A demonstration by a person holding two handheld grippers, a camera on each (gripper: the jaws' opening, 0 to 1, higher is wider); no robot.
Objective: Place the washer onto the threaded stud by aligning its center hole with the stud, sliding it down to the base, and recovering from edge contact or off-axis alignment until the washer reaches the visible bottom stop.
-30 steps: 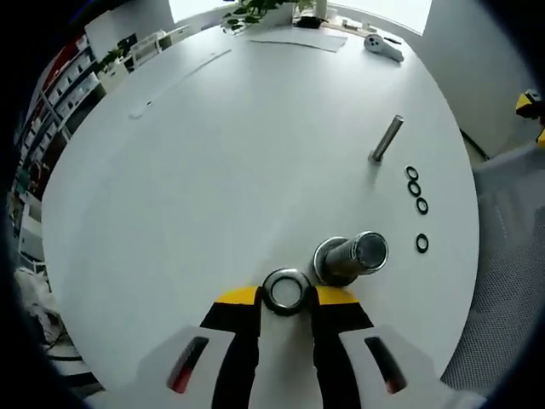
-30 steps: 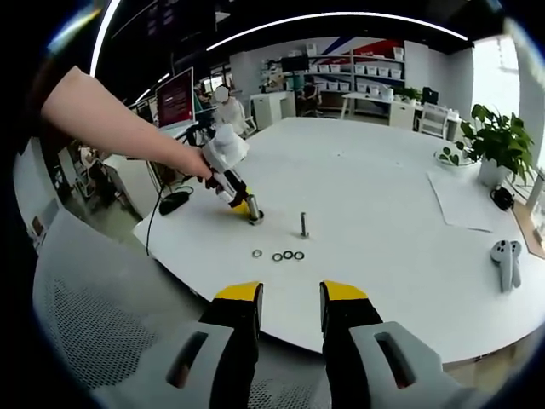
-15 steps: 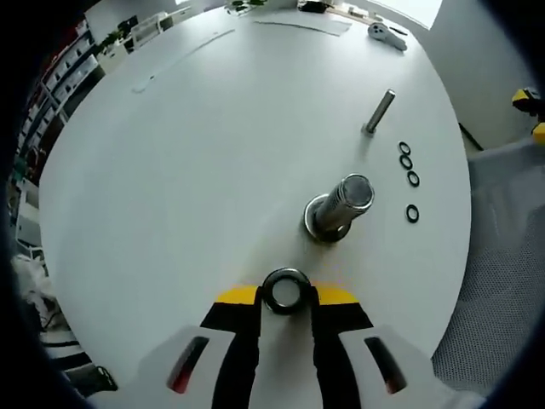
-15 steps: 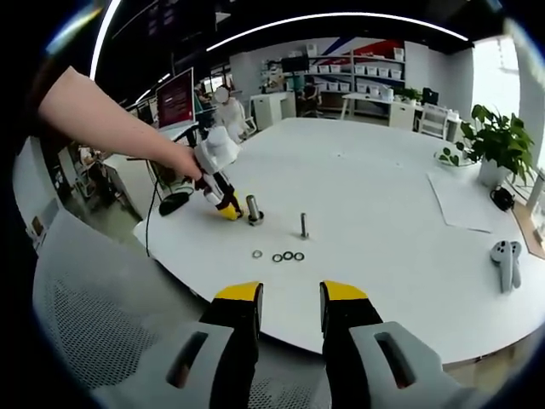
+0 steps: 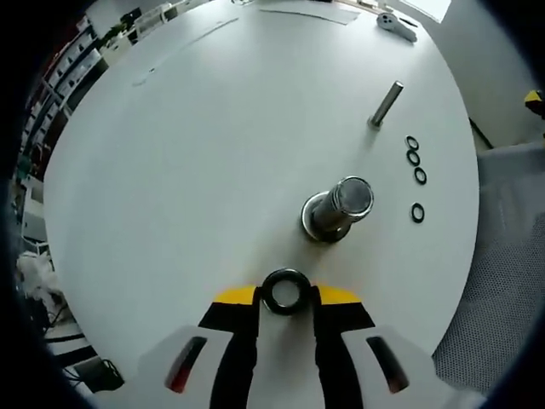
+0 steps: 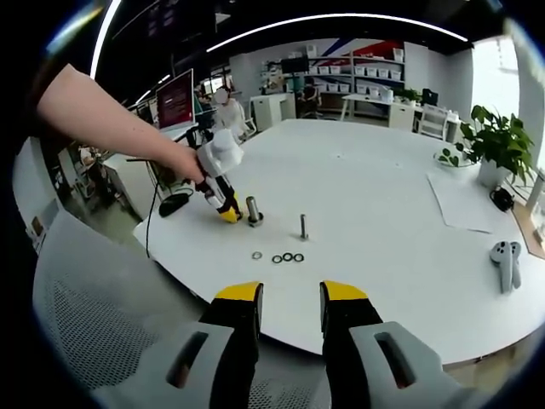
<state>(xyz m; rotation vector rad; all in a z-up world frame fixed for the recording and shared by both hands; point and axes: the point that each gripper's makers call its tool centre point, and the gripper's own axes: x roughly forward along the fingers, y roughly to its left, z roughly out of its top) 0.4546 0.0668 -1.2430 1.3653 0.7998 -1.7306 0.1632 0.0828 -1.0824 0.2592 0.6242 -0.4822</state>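
A: While the washer (image 5: 286, 291) sits pinched between the yellow tips of the left hand-held gripper (image 5: 286, 296) in the left gripper view, where does the stud stand?

B: Ahead of the jaws and a little to their right – the thick threaded stud (image 5: 339, 208) rises from its wide base on the white surface (image 5: 196, 153), apart from the washer. Farther ahead on the same side stands a thin pin (image 5: 386, 103), and four small black rings (image 5: 415, 176) lie beside it.

A: So which step is this?

B: I'd judge it the approach – the washer is grasped but not yet over the stud's top.

A: And the right gripper view?

B: The right hand-held gripper (image 6: 290, 299) hangs over the near edge of the surface with its jaws parted and nothing between them. Well ahead and to its left, a person's hand (image 6: 189, 162) holds the left hand-held gripper (image 6: 226, 210) just beside the stud (image 6: 253, 210); the pin (image 6: 303, 226) and rings (image 6: 281, 256) lie nearer.

A: What does the next move call for?

B: Carrying the washer forward and right until its hole sits over the stud's axis, keeping it level, then lowering it to the base flange – if an edge catches on the thread, back off and re-centre.
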